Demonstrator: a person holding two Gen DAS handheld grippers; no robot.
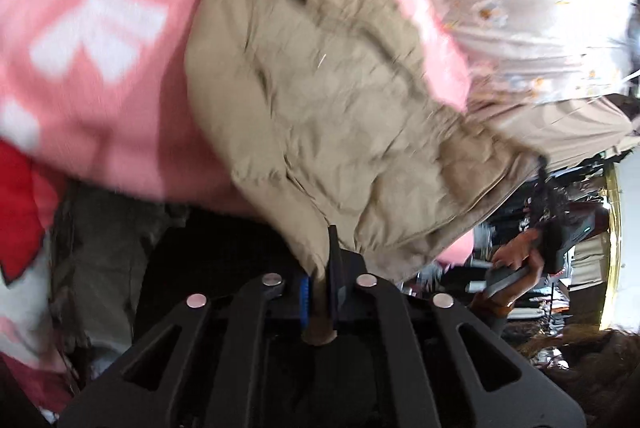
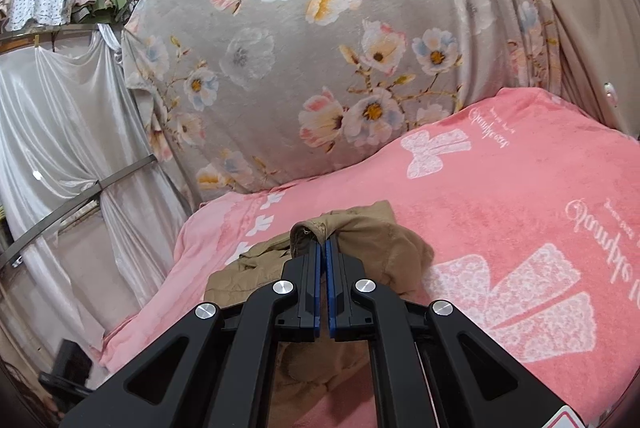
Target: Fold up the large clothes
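The khaki garment (image 1: 320,99) was a crumpled, thin cotton piece, tan in colour with stitched seams and many fine creases, and it hung stretched above the pink blanket (image 1: 100,27) in the left wrist view (that view was blurred, so finer detail was lost). The left gripper (image 1: 320,288) had its jaws clamped on a bunched corner of the cloth, which ran down between the blue pads. At the far lower end of the garment, the same view showed the right gripper (image 1: 532,260) in a person's hand.

In the right wrist view the right gripper (image 2: 323,260) was pinched tight on a folded hem of the khaki garment (image 2: 360,232), with the rest heaped loosely just beyond and beneath the fingers on the pink blanket (image 2: 520,187). A floral curtain (image 2: 300,47) hung behind the bed.
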